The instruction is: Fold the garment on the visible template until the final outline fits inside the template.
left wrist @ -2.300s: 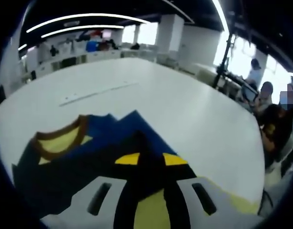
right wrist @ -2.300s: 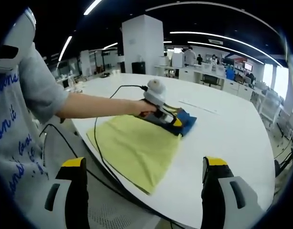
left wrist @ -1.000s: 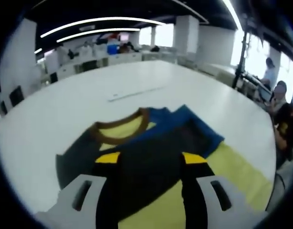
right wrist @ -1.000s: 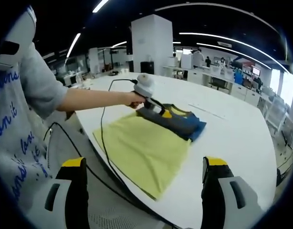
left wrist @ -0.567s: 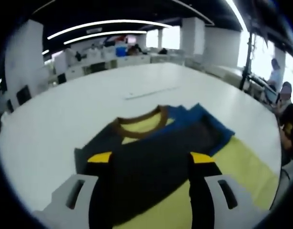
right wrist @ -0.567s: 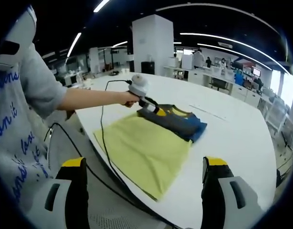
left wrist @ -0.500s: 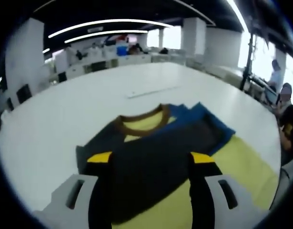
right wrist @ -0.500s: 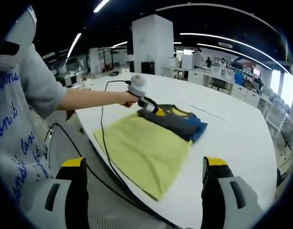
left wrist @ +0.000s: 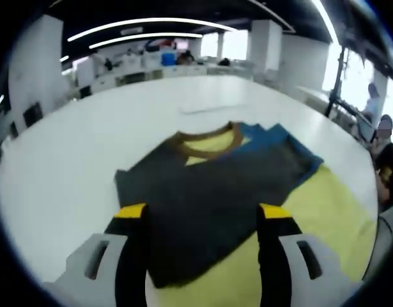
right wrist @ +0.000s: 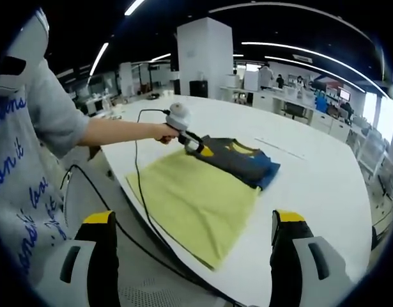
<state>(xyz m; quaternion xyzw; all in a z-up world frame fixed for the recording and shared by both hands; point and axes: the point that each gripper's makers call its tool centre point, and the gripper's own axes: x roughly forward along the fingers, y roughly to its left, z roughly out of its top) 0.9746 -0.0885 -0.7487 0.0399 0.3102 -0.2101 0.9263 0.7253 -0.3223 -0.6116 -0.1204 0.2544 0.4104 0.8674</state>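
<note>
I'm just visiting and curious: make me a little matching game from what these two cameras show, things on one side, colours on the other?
Things:
1. garment
2. template
3. table
4. cable

Colours:
A. white
B. black
C. yellow
D. dark grey with blue edges and a brown collar

Pairs: 1-D, 2-C, 3-A, 4-B
</note>
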